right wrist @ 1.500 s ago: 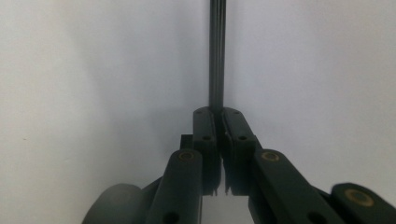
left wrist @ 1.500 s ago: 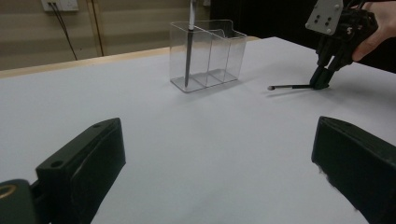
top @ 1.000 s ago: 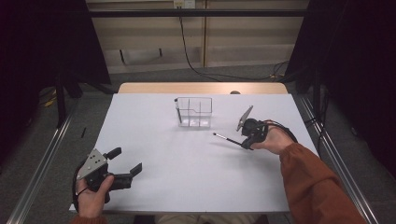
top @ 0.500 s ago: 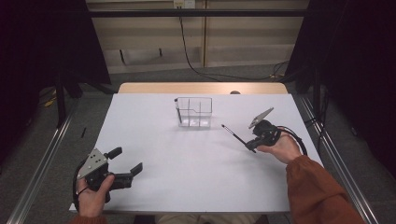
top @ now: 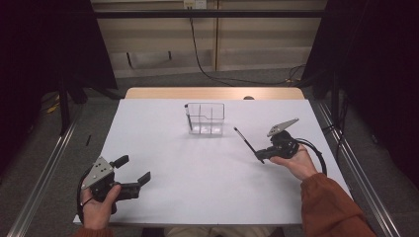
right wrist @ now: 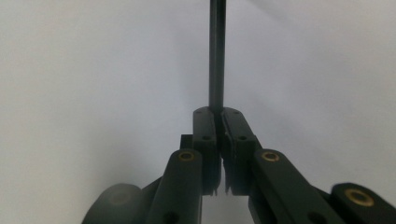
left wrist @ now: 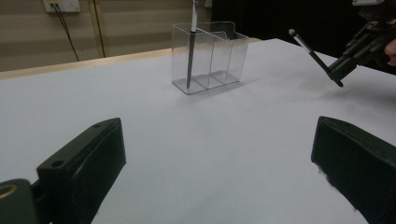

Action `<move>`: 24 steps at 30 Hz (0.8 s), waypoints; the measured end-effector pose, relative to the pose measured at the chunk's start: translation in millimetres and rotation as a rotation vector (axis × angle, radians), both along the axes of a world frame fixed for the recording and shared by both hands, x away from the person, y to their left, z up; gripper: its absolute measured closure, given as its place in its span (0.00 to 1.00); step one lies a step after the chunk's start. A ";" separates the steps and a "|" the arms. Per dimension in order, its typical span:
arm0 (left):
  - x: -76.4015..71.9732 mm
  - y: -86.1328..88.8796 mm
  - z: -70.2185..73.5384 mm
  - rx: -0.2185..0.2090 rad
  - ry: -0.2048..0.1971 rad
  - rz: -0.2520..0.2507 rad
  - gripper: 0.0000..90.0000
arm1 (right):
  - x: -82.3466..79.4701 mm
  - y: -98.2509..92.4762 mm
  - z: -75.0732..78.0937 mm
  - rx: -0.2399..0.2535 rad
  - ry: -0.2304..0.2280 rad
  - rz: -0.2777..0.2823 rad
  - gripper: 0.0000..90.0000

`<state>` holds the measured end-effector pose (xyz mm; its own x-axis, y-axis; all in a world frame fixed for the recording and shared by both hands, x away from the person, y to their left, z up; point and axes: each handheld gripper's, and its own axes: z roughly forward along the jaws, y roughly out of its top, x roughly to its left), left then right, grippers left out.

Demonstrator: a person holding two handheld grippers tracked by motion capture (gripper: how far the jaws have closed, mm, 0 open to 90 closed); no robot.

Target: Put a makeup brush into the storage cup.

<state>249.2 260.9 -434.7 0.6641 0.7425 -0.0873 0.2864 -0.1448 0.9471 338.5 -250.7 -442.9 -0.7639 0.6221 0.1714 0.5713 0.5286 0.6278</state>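
Here the right gripper (top: pixel 261 157) clamps a dark pen (top: pixel 245 141) that juts straight out beyond its tips.

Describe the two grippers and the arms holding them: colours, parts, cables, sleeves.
Both grippers are black with two blocky black jaws. The left gripper and right gripper each carry a grey three-cornered plate on top and trail a black cable. The right gripper's linkage shows brass-coloured pivot pins. The right arm wears a rust-orange sleeve.

white table (top: pixel 197 187), dark cable (top: pixel 197 54) on the floor, wall socket (left wrist: pixel 61 5)
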 end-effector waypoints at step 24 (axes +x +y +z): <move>-0.1 -0.7 0.9 -0.013 -0.004 0.002 0.03 | -11.8 0.4 -3.9 0.238 -0.187 -0.056 0.94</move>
<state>249.1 260.3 -433.9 0.6629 0.7427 -0.0942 0.2830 -0.1321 0.9500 326.6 -250.3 -446.8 -0.7613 0.6237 0.1772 0.4586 0.3248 0.8271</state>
